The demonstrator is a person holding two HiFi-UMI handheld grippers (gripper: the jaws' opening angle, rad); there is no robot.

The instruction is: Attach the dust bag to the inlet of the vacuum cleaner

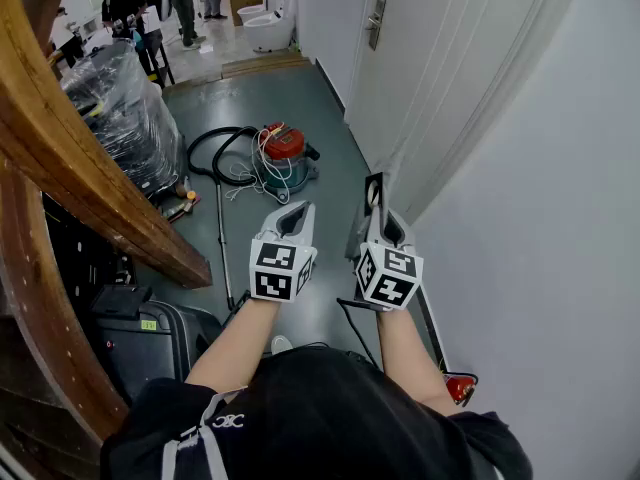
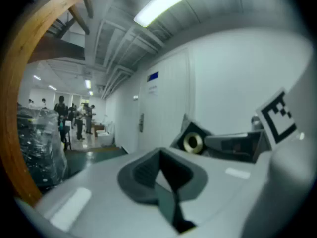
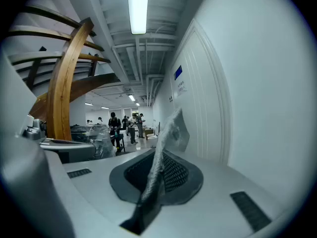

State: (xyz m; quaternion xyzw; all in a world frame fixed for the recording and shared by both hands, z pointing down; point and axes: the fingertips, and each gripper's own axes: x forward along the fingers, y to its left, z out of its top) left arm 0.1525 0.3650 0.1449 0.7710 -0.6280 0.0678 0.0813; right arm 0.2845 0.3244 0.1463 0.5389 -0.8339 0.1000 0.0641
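Grips the thin grey dust bag (image 3: 159,152) between the jaws of the right hand-held gripper (image 1: 383,218), with the bag's stiff collar and round hole sticking up just past the tips, near the white wall (image 1: 540,198). Carries the left hand-held gripper (image 1: 292,212) clenched shut with nothing in it, just beside the right one. Stands well apart from the red-topped vacuum cleaner (image 1: 284,158) on the floor (image 1: 300,98) ahead, black hose (image 1: 213,154) looped beside it.

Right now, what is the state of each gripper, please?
The left gripper: jaws shut, nothing between them.
The right gripper: jaws shut on the bag.
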